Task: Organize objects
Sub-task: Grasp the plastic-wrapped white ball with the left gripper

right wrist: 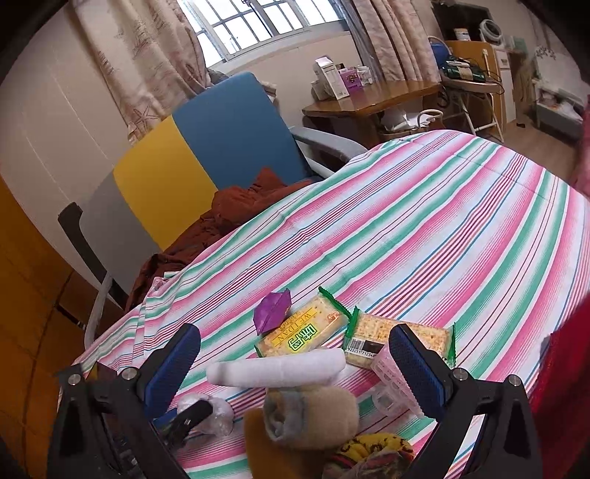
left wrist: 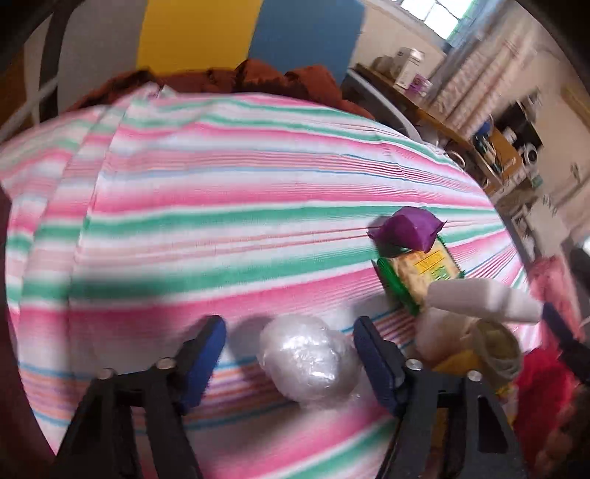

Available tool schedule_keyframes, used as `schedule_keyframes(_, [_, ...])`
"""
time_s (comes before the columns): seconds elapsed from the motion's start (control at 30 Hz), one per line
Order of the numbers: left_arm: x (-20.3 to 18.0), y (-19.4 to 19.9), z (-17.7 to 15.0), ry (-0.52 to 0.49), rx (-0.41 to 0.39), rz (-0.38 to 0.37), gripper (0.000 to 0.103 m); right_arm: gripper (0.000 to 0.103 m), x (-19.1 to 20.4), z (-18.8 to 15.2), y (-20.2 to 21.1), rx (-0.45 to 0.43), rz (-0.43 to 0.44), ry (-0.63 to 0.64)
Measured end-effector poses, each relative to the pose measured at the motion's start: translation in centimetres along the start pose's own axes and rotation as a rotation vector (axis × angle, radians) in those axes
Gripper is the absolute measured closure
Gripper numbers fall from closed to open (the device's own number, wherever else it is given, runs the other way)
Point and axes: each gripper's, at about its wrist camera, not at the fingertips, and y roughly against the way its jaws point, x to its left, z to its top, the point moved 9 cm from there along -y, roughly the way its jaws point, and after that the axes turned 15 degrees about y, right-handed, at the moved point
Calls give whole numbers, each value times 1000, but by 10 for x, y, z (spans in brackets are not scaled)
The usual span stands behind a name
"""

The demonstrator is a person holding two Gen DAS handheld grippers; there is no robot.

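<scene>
My right gripper hangs spread wide over the striped cloth. Between its blue pads I see a white foam roll, a rolled beige sock, and beyond them two cracker packets beside a purple wrapper.

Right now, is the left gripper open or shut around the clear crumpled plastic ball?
Open. The left gripper has its blue pads on either side of the clear crumpled plastic ball, with visible gaps.

Barred window, curtains, wooden desk
</scene>
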Motion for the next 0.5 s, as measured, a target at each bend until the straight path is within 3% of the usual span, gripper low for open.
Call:
schedule_keyframes(0.1, [3,3,-4,-66,-13,8,53,0,-2,0,0,1,-4,-7])
schedule_keyframes(0.4, [13,31,-40,-169,-21,1,55,0,4,-2,-13,44,-1,6])
schedule_keyframes(0.5, [20,43,-54,-196,-23,4,56,0,20,-4,-22,75,71,26])
